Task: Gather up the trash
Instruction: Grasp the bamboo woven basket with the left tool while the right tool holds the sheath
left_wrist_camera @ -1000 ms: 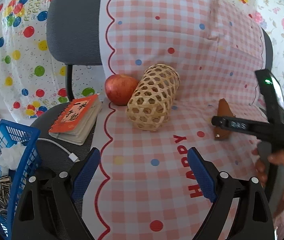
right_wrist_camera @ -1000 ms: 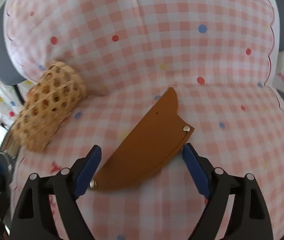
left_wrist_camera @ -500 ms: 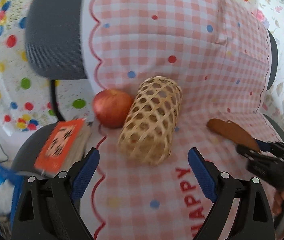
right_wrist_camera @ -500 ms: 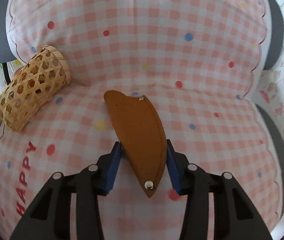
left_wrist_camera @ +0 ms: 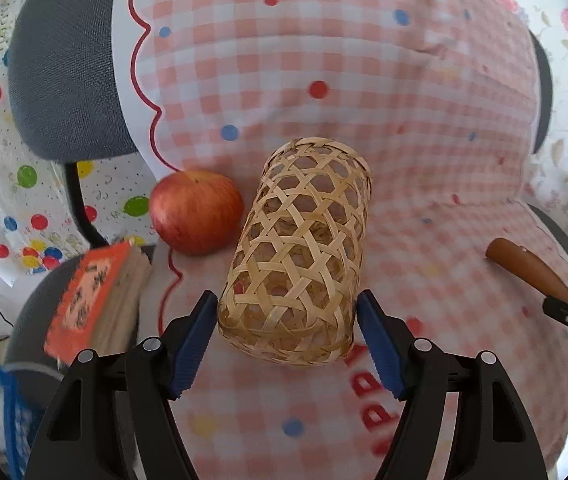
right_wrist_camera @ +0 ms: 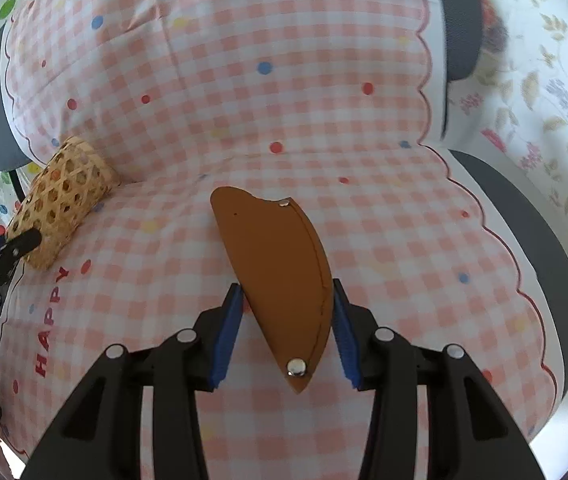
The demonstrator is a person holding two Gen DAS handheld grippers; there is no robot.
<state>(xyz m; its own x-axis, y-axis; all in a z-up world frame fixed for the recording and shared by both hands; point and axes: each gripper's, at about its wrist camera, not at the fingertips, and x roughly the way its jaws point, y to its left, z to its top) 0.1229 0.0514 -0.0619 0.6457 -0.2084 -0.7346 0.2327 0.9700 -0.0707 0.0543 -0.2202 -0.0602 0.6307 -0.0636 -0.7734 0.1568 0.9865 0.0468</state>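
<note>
Though hidden rightward, apple [left_wrist_camera: 196,212] beside woven basket [left_wrist_camera: 298,252], left view.

A grey chair [left_wrist_camera: 63,80] is draped with a pink checked cloth [left_wrist_camera: 324,60]. On the cloth, a woven bamboo basket [left_wrist_camera: 296,256] is laid on its side between the left claw's fingers, an apple [left_wrist_camera: 195,212] just beyond to its left. An orange book [left_wrist_camera: 95,304] is seen left of that claw.

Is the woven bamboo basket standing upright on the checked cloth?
No, the woven bamboo basket lies on its side on the checked cloth, beside the apple.
</note>
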